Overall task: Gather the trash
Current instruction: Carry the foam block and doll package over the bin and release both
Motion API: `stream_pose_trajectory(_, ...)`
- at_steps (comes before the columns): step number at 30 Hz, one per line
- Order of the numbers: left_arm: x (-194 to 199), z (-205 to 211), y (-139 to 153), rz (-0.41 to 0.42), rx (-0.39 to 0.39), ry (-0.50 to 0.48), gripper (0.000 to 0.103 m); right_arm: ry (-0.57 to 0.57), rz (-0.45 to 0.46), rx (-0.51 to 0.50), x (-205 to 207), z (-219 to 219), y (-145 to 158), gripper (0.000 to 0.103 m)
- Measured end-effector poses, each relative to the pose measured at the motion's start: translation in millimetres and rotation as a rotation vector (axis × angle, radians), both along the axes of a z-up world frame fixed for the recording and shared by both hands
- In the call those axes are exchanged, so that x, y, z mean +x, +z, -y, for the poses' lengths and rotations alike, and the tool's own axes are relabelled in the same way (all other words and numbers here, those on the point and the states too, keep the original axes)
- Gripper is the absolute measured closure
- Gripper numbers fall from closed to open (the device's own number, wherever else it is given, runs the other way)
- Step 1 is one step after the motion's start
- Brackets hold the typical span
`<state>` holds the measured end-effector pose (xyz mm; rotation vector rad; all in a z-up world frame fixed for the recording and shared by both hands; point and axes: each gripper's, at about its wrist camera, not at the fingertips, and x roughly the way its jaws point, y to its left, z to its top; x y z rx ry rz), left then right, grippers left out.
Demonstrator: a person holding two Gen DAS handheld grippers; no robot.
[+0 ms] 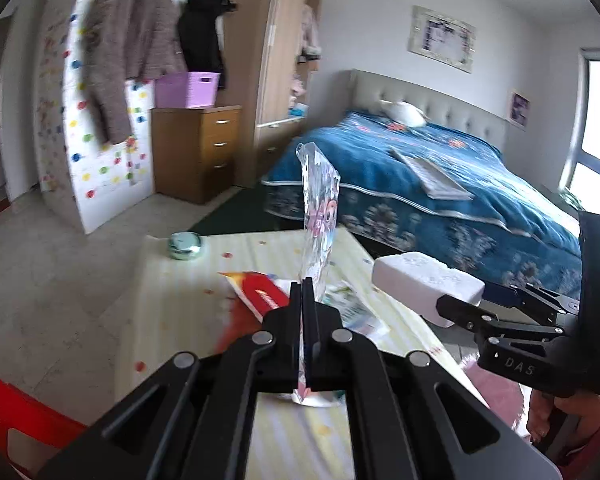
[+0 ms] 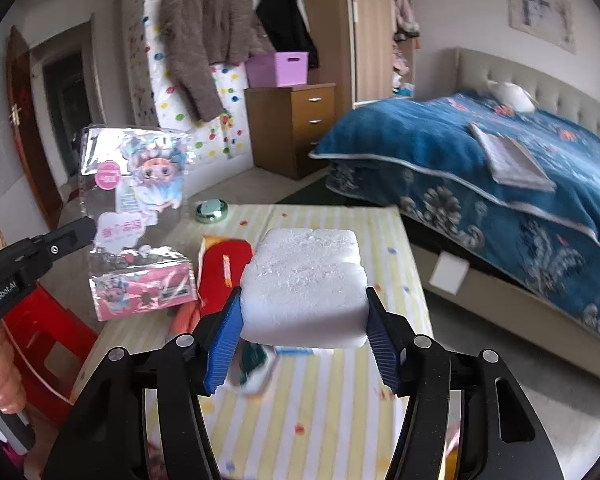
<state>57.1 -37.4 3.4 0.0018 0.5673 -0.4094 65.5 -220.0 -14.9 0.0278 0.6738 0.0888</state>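
Observation:
My left gripper (image 1: 305,286) is shut on a clear plastic toy package (image 1: 320,216) printed with a pink cartoon doll, held edge-on above the table; the right wrist view shows the package (image 2: 134,216) face-on at the left, pinched by the left gripper (image 2: 85,227). My right gripper (image 2: 304,316) is shut on a white foam block (image 2: 306,280) between its blue pads, lifted above the table; in the left wrist view the block (image 1: 424,282) and right gripper (image 1: 446,304) are at the right. A red wrapper (image 1: 264,296) and a green-white wrapper (image 1: 354,308) lie on the table.
The low table has a yellow striped cloth (image 2: 340,400). A small round green tin (image 1: 185,245) sits at its far left corner. A red stool (image 2: 40,332) stands left of the table. A bed with a blue cover (image 2: 480,168) is to the right, a wooden drawer cabinet (image 2: 292,128) behind.

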Motion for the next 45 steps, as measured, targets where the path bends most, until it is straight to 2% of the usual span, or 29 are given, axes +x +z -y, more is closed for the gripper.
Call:
stream_pose_trajectory(5,-22,42,-13,-0.011,0.032,-0.088,0.103,-0.09,0.002,-0.016,-45,24,-5,0.042)
stream_pose_trajectory(10,-47,102,-30,-0.016,0.061,-0.222,0.103,-0.199,-0.01,-0.015,-83,57,-13,0.041)
stream_pose_trajectory(15,-67,164,-47,-0.019,0.088,-0.364,0.103,-0.348,-0.041,-0.015,-129,108,-26,0.041)
stream_pose_trajectory(22,-85,239,-73,-0.043,0.128,-0.514,0.103,-0.525,-0.09,-0.003,-181,171,-48,0.04)
stream_pose_trajectory(29,-90,302,-97,-0.095,0.155,-0.636,0.103,-0.602,-0.116,0.019,-200,220,-66,0.039)
stream_pose_trajectory(37,-75,340,-112,-0.136,0.159,-0.673,0.103,-0.635,-0.169,0.05,-193,259,-96,0.037)
stream_pose_trajectory(38,-72,343,-114,-0.146,0.156,-0.676,0.096,-0.634,-0.178,0.055,-190,264,-102,0.037)
stream_pose_trajectory(39,-71,345,-115,-0.153,0.155,-0.678,0.078,-0.637,-0.189,0.058,-188,267,-108,0.035)
stream_pose_trajectory(41,-68,343,-118,-0.155,0.154,-0.664,0.052,-0.637,-0.206,0.075,-184,272,-116,0.033)
stream_pose_trajectory(45,-66,336,-120,-0.163,0.162,-0.661,0.052,-0.649,-0.217,0.087,-184,272,-120,0.028)
